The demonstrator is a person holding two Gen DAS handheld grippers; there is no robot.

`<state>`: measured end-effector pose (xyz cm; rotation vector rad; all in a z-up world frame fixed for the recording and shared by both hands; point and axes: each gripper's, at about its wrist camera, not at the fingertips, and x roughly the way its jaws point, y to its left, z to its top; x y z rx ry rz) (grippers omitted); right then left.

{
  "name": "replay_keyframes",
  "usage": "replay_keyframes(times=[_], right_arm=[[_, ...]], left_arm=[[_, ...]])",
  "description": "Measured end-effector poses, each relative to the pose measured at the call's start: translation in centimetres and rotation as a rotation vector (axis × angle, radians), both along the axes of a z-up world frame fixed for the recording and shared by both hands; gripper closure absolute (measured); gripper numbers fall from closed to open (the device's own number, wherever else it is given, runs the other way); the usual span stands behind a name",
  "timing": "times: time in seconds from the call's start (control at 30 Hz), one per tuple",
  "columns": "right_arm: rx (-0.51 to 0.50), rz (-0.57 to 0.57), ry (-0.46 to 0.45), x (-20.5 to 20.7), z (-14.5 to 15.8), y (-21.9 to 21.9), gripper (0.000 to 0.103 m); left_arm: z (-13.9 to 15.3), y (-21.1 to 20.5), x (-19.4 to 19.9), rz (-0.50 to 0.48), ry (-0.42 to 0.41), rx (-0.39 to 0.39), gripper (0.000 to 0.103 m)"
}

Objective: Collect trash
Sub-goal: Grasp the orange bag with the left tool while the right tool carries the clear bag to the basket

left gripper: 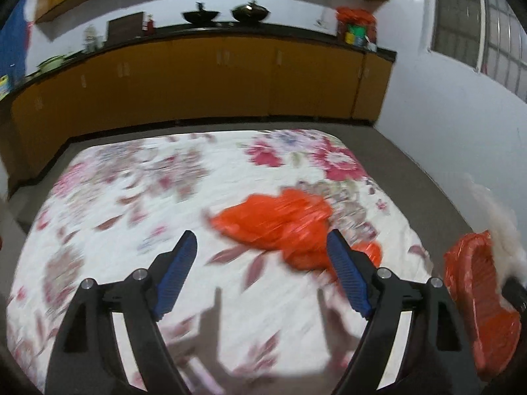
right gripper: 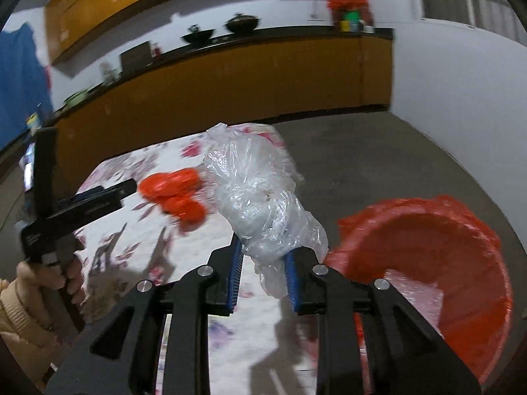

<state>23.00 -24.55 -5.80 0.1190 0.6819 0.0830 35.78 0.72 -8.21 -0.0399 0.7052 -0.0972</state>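
Both point forward: left gripper (left gripper: 262, 247) spread above the orange bag (left gripper: 276, 222); right gripper (right gripper: 265, 258) pinches the clear bag (right gripper: 260, 204).

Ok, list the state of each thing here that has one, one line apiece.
left gripper: open, fingers spread, holding nothing.
right gripper: shut on the clear plastic bag.
clear plastic bag: crumpled, pinched between the fingers, lifted.
orange plastic bag: crumpled, lying loose on the floral cloth.
bin: open, lined with an orange bag, plastic inside.
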Motion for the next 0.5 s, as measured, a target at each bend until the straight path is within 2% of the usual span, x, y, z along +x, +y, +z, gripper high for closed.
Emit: replay_keyframes(times=[0.07, 0.13, 0.17, 0.2, 0.27, 0.3, 0.5], right_arm=[[-0.002, -0.020, 0.015, 0.0, -0.5, -0.9, 0.079], [0.003, -0.036, 0.027, -0.1, -0.9, -1.7, 0.079], [0.010, -0.044, 0.032, -0.1, -1.1, -2.1, 0.079], [0.017, -0.050, 0.035, -0.1, -1.3, -2.5, 0.079], [0.026, -0.059, 0.035, -0.3, -1.3, -2.9, 0.079], [0.030, -0.062, 0.034, -0.6, -1.3, -3.1, 0.079], [0.057, -0.081, -0.002, -2.6, 0.1, -4.3, 0.079]], left_arm=[[-0.8, -1.7, 2.2, -0.014, 0.041, 0.028, 0.022], [-2.2, -3.0, 4.0, -0.009, 0.092, 0.093, 0.022], [-2.9, -3.1, 4.5, -0.006, 0.118, 0.108, 0.026], [-3.8, -3.2, 5.0, -0.010, 0.155, 0.104, 0.039], [-4.7, -2.9, 5.1, -0.021, 0.192, 0.065, 0.056], [-4.6, -2.7, 4.8, -0.024, 0.182, 0.055, 0.066], [-2.9, -3.3, 1.0, -0.061, 0.121, 0.072, 0.070]])
